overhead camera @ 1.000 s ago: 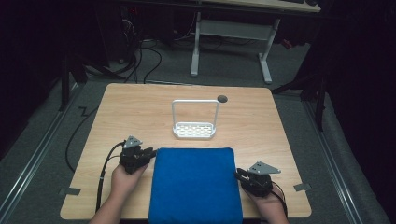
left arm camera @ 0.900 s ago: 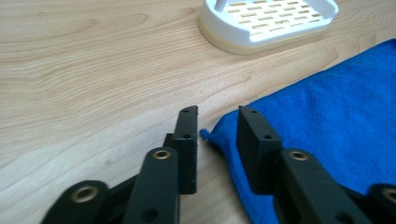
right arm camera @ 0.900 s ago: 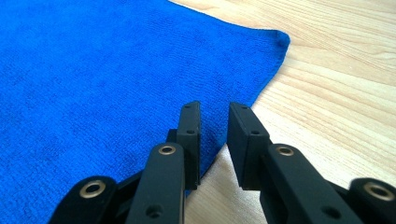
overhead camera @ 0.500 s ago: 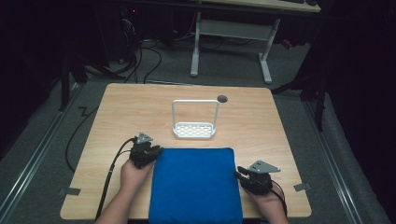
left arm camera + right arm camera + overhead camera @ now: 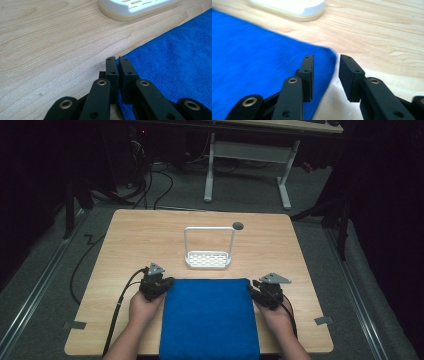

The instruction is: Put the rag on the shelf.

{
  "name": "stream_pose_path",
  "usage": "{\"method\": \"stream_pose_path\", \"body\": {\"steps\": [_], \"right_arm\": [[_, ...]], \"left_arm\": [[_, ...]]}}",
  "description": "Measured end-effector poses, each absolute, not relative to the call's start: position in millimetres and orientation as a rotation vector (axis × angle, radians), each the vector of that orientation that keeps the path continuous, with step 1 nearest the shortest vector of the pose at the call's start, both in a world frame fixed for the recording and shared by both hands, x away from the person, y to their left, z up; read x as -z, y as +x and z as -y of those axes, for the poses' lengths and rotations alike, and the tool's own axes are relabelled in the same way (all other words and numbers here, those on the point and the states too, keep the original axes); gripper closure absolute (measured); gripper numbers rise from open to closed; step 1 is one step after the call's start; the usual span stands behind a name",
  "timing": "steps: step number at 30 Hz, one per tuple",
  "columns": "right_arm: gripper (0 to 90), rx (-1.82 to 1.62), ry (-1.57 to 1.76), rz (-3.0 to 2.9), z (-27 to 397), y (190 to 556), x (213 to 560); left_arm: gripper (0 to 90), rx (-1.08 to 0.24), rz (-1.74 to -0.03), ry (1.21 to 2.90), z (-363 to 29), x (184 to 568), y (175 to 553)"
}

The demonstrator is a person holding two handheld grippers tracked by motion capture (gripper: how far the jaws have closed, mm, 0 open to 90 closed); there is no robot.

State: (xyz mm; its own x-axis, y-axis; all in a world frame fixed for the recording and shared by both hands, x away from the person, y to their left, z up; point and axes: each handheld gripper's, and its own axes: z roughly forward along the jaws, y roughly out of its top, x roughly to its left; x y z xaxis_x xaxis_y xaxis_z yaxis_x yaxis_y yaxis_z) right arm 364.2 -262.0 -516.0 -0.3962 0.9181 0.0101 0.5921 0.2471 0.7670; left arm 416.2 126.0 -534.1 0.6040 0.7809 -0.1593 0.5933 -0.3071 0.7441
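On the table (image 5: 125, 250), blue cloth (image 5: 210, 317) corners sit at both grippers' jaws.

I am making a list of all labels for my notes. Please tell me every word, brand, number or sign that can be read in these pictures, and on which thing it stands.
There are none to read.
Blue cloth: plain, no tag in sight.
White rack: only slots, no lettering.
Wooden table: bare grain, plus a dark round spot without writing.
Left tongs and right tongs: black, with screws, no markings.
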Motion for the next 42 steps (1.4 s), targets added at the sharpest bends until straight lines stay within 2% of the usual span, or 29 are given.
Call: {"method": "stream_pose_path", "body": {"steps": [4,11,14,17,18,20,22,34,42], "right_arm": [[64.7,-0.969,1.399,-2.091,257,382,518],[61.0,-0.915,1.431,-2.093,254,392,529],[65.9,-0.925,1.409,-2.108,254,389,530],[74.5,-0.928,1.394,-2.117,251,385,530],[74.5,-0.928,1.394,-2.117,251,385,530],[82.8,-0.935,1.378,-2.131,249,385,530],[86.7,-0.944,1.374,-2.144,249,385,530],[88.3,-1.004,1.296,-2.091,247,374,520],[88.4,-1.064,1.247,-2.023,247,361,510]], "left_arm": [[86.6,-0.283,-1.089,2.017,-127,534,417],[86.6,-0.269,-1.093,2.011,-128,534,417],[86.6,-0.256,-1.095,2.01,-129,534,418],[86.6,-0.255,-1.096,2.01,-129,534,418],[86.6,-0.255,-1.096,2.01,-129,534,418],[86.6,-0.252,-1.097,2.009,-129,534,418],[86.6,-0.253,-1.095,2.01,-130,534,418],[87.3,-0.257,-1.091,2.011,-129,534,417],[87.7,-0.275,-1.071,1.91,-138,529,411]]}}
